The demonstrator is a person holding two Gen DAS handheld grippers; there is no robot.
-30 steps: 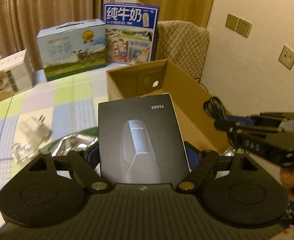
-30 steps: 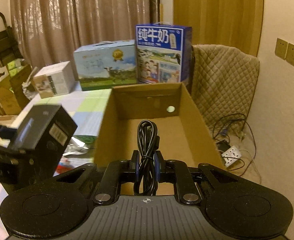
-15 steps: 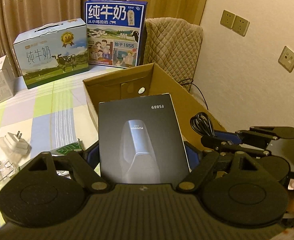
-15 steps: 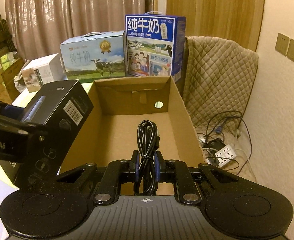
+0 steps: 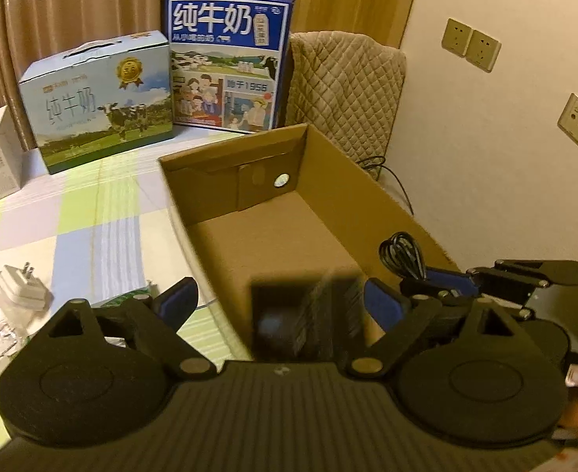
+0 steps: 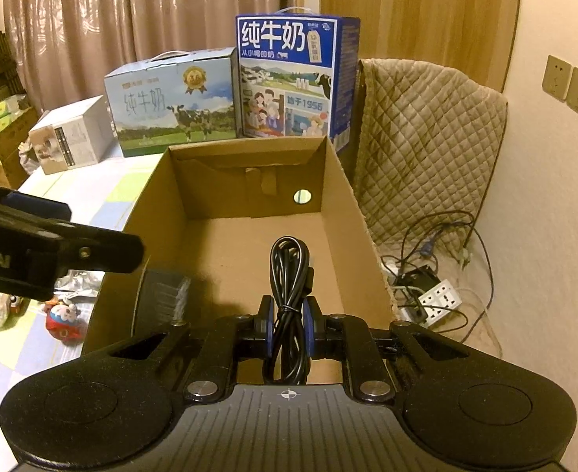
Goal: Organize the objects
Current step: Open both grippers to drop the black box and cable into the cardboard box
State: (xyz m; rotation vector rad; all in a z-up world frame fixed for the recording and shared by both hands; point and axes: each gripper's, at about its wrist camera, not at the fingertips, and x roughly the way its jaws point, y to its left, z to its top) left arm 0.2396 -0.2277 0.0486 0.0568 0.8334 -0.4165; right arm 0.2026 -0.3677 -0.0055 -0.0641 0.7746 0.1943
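Observation:
A black product box (image 5: 304, 314), blurred by motion, sits low between the spread fingers of my left gripper (image 5: 281, 297), which is open and no longer grips it. It lies inside the near end of the open cardboard box (image 5: 348, 204). The right wrist view shows the same black box (image 6: 163, 299) as a dark blur against the cardboard box's (image 6: 147, 204) left wall, under the left gripper's arm (image 6: 53, 251). My right gripper (image 6: 289, 310) is shut on a coiled black cable (image 6: 289, 267), held over the cardboard box's near end. The cable (image 5: 403, 255) also shows in the left wrist view.
Two milk cartons (image 6: 297, 78) (image 6: 171, 106) and a white box (image 6: 72, 137) stand behind the cardboard box. A white plug (image 5: 17, 287) lies on the checked tablecloth and a small toy (image 6: 63, 314) at its edge. A quilted chair (image 6: 426, 137) and a power strip (image 6: 438, 295) are on the right.
The left gripper has opened and let go of the black box, which has dropped down into the cardboard box. Both grippers moved forward over the box; the right still holds the cable.

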